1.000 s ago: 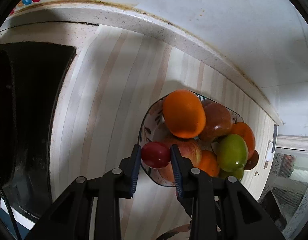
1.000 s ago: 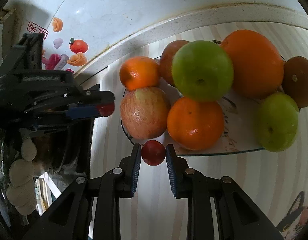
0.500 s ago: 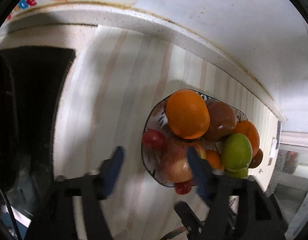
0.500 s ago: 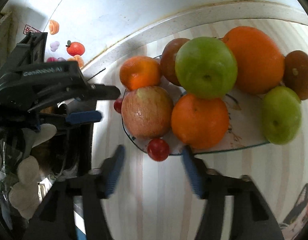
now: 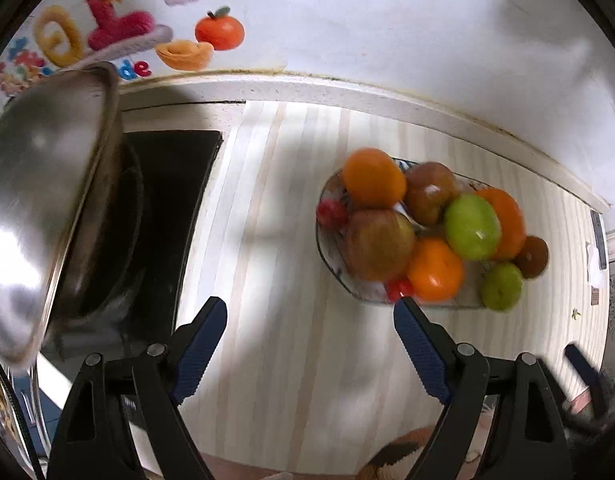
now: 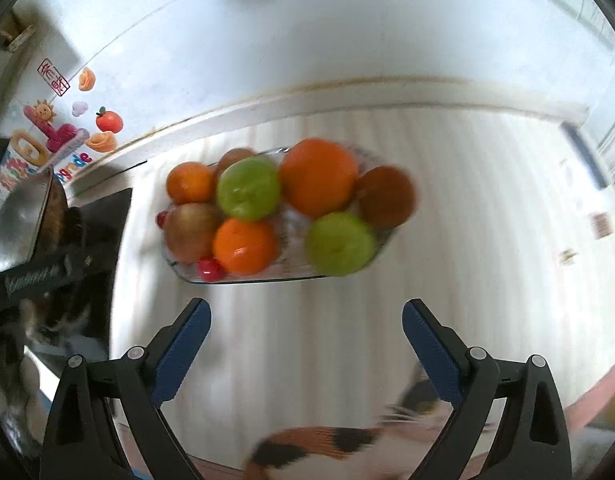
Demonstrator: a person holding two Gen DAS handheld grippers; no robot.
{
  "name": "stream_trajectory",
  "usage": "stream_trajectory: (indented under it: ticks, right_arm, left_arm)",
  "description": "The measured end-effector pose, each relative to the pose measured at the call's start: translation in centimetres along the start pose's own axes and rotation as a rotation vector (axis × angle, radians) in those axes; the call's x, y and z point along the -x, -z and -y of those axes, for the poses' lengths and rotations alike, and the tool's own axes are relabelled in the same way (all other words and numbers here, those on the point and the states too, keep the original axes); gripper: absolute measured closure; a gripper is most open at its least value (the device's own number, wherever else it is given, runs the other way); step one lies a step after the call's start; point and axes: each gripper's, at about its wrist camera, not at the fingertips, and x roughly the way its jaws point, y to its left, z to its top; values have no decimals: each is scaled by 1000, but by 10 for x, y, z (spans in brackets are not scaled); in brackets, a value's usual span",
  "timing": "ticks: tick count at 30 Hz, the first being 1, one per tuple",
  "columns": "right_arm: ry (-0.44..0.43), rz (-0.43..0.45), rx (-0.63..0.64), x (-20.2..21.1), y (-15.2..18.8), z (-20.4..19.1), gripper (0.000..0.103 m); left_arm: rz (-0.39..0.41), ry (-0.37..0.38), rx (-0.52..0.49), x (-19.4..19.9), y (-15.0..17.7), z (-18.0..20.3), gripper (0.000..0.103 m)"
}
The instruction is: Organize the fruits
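The striped tabletop (image 5: 291,360) runs along a white wall (image 5: 387,20) with fruit stickers (image 5: 219,32). At its left end a steel pot lid (image 5: 39,208) leans over a black stovetop (image 5: 175,184). The glass fruit plate (image 6: 291,274) sits on the tabletop near the wall, piled with fruit: a large orange (image 6: 318,176), two green apples (image 6: 249,188) (image 6: 340,244), a red-yellow apple (image 6: 189,232), two smaller oranges (image 6: 245,246) (image 6: 189,182) and a brown fruit (image 6: 385,196). One small red fruit (image 6: 209,269) lies at the plate's near rim beside the lower orange; another (image 5: 332,213) rests at the left rim against the red-yellow apple. The left gripper (image 5: 310,320) and right gripper (image 6: 306,318) both hang above the tabletop, short of the plate, jaws spread wide and holding nothing.
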Motion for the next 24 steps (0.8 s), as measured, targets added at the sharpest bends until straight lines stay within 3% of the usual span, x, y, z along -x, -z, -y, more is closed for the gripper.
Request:
stream_trajectory:
  ticks: [5, 15, 24]
  right_arm:
    - [30, 70, 50, 34, -1, 13, 4]
    - [1, 126, 101, 81, 13, 29, 4]
    - [-9, 241, 103, 164, 51, 30, 4]
  left_arm:
    - [62, -24, 12, 32, 30, 15, 18]
    - [194, -56, 13, 89, 63, 35, 18]
    - [312, -14, -27, 156, 115, 38, 18]
